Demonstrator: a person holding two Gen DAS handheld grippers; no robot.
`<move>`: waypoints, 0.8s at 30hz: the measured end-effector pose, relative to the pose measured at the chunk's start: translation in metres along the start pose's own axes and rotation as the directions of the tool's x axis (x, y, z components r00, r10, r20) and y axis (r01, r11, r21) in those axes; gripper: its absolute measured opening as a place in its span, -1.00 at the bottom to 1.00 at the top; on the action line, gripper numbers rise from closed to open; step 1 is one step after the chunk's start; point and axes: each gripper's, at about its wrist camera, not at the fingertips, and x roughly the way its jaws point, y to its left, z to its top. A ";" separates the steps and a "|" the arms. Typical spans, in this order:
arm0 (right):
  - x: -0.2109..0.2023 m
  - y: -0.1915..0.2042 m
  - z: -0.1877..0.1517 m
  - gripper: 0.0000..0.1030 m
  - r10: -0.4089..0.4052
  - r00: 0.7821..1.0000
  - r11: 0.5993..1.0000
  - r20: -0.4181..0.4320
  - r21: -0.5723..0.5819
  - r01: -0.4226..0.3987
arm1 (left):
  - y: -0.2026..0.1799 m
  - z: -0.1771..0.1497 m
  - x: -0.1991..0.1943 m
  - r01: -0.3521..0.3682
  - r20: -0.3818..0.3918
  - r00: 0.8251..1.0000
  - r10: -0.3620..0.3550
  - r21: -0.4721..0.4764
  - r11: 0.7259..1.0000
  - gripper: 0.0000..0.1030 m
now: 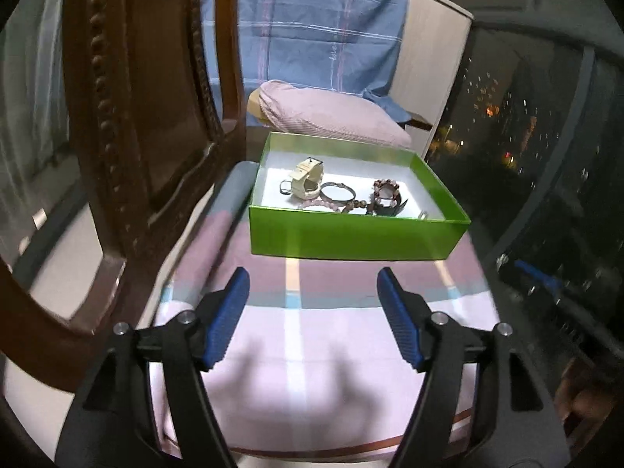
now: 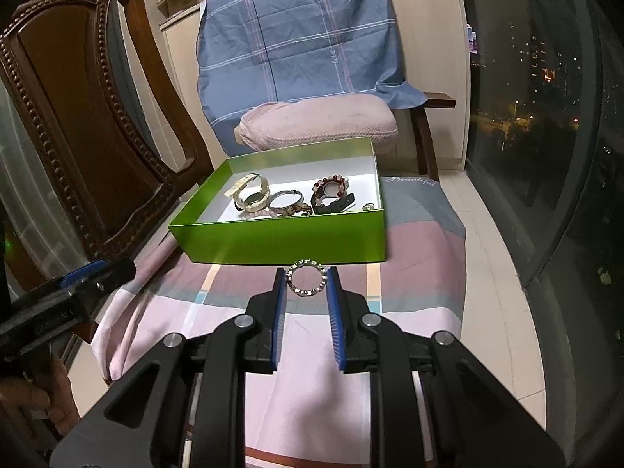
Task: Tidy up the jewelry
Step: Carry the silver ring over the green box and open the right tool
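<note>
A green box (image 1: 351, 234) (image 2: 280, 240) with a white inside sits on the striped cloth. It holds a cream watch (image 1: 308, 179) (image 2: 253, 195), a thin metal bangle (image 1: 337, 192) (image 2: 286, 198), bead bracelets (image 1: 384, 191) (image 2: 331, 187) and a black strap (image 2: 335, 204). My right gripper (image 2: 306, 282) is shut on a silver beaded bracelet (image 2: 306, 280), held just in front of the box's near wall. My left gripper (image 1: 312, 292) is open and empty, short of the box; it also shows at the left of the right wrist view (image 2: 93, 273).
A carved wooden chair back (image 1: 128, 117) (image 2: 85, 109) stands close on the left. Behind the box are a pink cushion (image 2: 316, 124) and a blue plaid cloth (image 2: 300, 39). A dark window (image 2: 546, 117) runs along the right.
</note>
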 end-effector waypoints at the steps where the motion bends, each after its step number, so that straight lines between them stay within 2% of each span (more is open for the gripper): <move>1: 0.001 0.002 0.001 -0.60 -0.003 1.000 1.000 0.001 -0.005 0.003 | 0.000 0.001 0.001 -0.010 0.010 1.000 0.010 0.006 1.000 0.34; 3: 0.002 0.008 0.012 -0.60 -0.019 1.000 1.000 0.024 -0.017 0.019 | 0.008 0.004 0.004 -0.040 0.025 0.999 0.040 -0.012 0.999 0.35; 5: 0.004 0.015 0.029 -0.60 -0.034 0.998 0.999 0.049 -0.027 0.035 | 0.017 0.008 0.004 -0.012 0.014 1.000 0.013 -0.057 0.998 0.35; 7: 0.010 0.024 0.057 -0.60 -0.053 0.995 0.997 0.084 -0.046 0.057 | 0.021 0.014 0.002 0.018 0.023 1.000 -0.016 -0.077 0.997 0.38; 11: 0.035 0.030 0.118 -0.59 -0.119 0.984 0.990 0.133 -0.060 0.128 | 0.022 0.021 0.002 -0.001 0.043 0.999 0.003 -0.060 0.998 0.40; 12: 0.043 0.028 0.132 -0.52 -0.125 0.982 0.989 0.141 -0.054 0.134 | 0.025 0.022 0.003 0.003 0.039 0.999 0.000 -0.071 0.997 0.40; 13: 0.050 0.025 0.144 -0.12 -0.128 0.981 0.989 0.148 -0.051 0.137 | 0.027 0.022 0.004 0.006 0.035 0.999 -0.003 -0.080 0.997 0.40; 14: 0.055 0.021 0.152 0.12 -0.160 0.976 0.985 0.147 -0.045 0.168 | 0.029 0.023 0.005 0.006 0.031 1.000 -0.004 -0.090 0.996 0.40; 16: 0.045 0.012 0.155 0.13 -0.213 0.960 0.976 0.183 -0.009 0.218 | 0.032 0.024 0.006 0.007 0.027 1.000 -0.005 -0.095 0.995 0.40; 18: 0.023 0.002 0.147 0.27 -0.180 0.960 0.984 0.214 0.035 0.176 | 0.033 0.025 0.003 0.012 0.036 0.999 -0.009 -0.092 0.996 0.40; 20: -0.002 -0.006 0.129 0.56 -0.160 0.954 0.987 0.253 0.065 0.149 | 0.033 0.025 0.000 0.013 0.047 0.999 -0.009 -0.086 0.996 0.42; 24: -0.047 -0.019 0.076 0.81 -0.158 0.936 0.986 0.314 0.096 0.134 | 0.031 0.023 -0.004 0.024 0.049 0.999 -0.020 -0.085 0.996 0.44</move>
